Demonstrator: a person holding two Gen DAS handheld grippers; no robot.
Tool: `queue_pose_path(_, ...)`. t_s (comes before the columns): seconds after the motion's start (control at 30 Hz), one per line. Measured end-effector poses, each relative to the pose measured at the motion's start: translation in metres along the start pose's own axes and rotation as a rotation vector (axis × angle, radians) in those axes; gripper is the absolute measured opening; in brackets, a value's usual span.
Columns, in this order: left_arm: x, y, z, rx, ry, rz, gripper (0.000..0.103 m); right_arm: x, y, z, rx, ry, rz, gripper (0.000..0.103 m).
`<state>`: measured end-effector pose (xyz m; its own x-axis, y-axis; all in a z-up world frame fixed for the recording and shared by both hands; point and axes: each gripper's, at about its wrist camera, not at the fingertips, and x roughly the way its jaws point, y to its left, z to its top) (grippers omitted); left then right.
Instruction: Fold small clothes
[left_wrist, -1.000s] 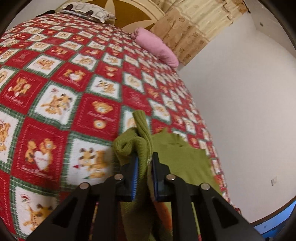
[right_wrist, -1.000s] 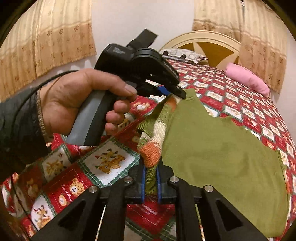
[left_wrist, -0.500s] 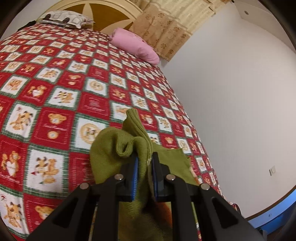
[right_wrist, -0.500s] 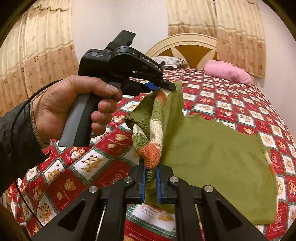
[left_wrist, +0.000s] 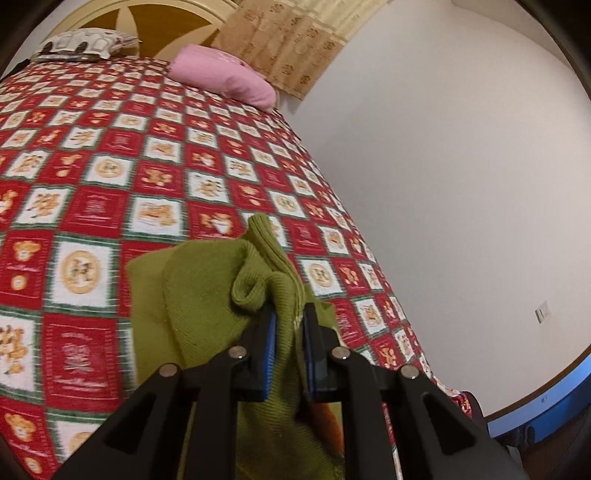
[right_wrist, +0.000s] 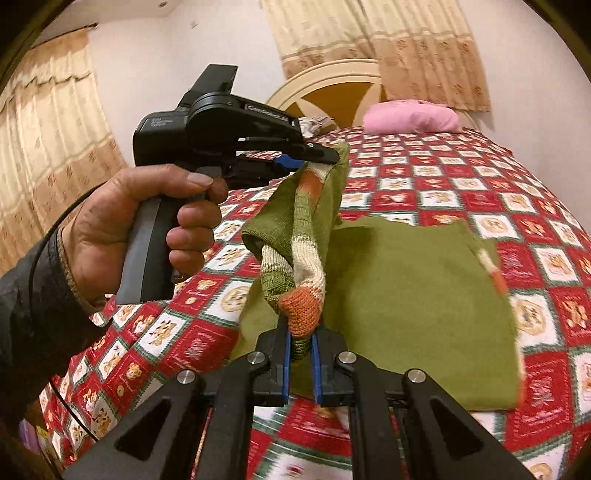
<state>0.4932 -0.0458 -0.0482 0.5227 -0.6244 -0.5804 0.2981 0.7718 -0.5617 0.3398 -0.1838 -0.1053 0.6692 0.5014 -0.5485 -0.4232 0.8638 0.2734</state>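
Note:
A small green knitted sweater (right_wrist: 413, 295) with orange and cream striped sleeves lies partly spread on the red patchwork bed cover (right_wrist: 480, 177). My right gripper (right_wrist: 300, 350) is shut on the orange cuff of one striped sleeve (right_wrist: 301, 310). My left gripper (left_wrist: 289, 339) is shut on a bunched green edge of the sweater (left_wrist: 221, 295), lifted off the cover. In the right wrist view a hand (right_wrist: 122, 229) holds the left gripper (right_wrist: 325, 157) above the bed, with the sleeve hanging between the two grippers.
A pink pillow (left_wrist: 225, 77) and a patterned pillow (left_wrist: 81, 46) lie at the headboard (right_wrist: 332, 92). The bed's right edge runs along a white wall (left_wrist: 461, 184). Curtains (right_wrist: 380, 37) hang behind the bed.
Both grippers have carried the sweater's sleeve side up and across over the green body. The lifted fold hangs higher, and more of the bed cover shows in the left wrist view.

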Motion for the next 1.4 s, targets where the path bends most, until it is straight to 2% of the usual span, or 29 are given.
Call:
queue_pose_path(0.4,0.056,-0.045,-0.012,0.032,0.078,-0.045,0.014,-0.033,-0.059,-0.017,0.131,-0.013,-0.026,0.008)
queue_pose_path(0.7,0.108,-0.068,-0.033,0.067,0.138,-0.022,0.014,-0.044,-0.100,-0.041,0.241,0.005,-0.049,0.008)
queue_pose_path(0.83,0.120,-0.081,-0.041,0.139,0.127,0.030,0.016,-0.044,-0.117,-0.051,0.298,0.010,-0.052,0.008)
queue_pose_path(0.9,0.117,-0.086,-0.043,0.148,0.127,0.001,0.015,-0.043,-0.127,-0.057,0.343,0.018,-0.047,0.008)
queue_pose_path(0.93,0.112,-0.089,-0.045,0.159,0.117,-0.011,0.017,-0.041,-0.132,-0.061,0.360,0.024,-0.049,0.008)
queue_pose_path(1.0,0.093,-0.094,-0.049,0.218,0.081,0.013,0.040,-0.040,-0.136,-0.065,0.378,0.034,-0.039,0.008)
queue_pose_path(1.03,0.083,-0.095,-0.052,0.246,0.059,0.020,0.047,-0.042,-0.137,-0.067,0.390,0.028,-0.035,0.009)
queue_pose_path(1.07,0.066,-0.095,-0.058,0.285,0.025,0.032,0.062,-0.045,-0.138,-0.068,0.397,0.018,-0.035,0.010)
queue_pose_path(1.1,0.058,-0.094,-0.061,0.309,0.008,0.052,0.071,-0.049,-0.138,-0.067,0.395,0.008,-0.048,0.017)
queue_pose_path(1.13,0.044,-0.091,-0.068,0.345,-0.021,0.088,0.073,-0.053,-0.136,-0.066,0.385,-0.003,-0.081,0.032)
queue_pose_path(1.2,0.020,-0.079,-0.084,0.386,-0.060,0.138,0.077,-0.065,-0.134,-0.063,0.370,-0.042,-0.144,0.042)
queue_pose_path(1.3,-0.004,-0.057,-0.103,0.388,-0.109,0.214,0.085,-0.077,-0.134,-0.049,0.373,-0.107,-0.159,0.042)
queue_pose_path(1.4,-0.008,-0.034,-0.121,0.320,-0.114,0.258,0.088,-0.066,-0.134,-0.025,0.379,-0.097,-0.094,0.042)
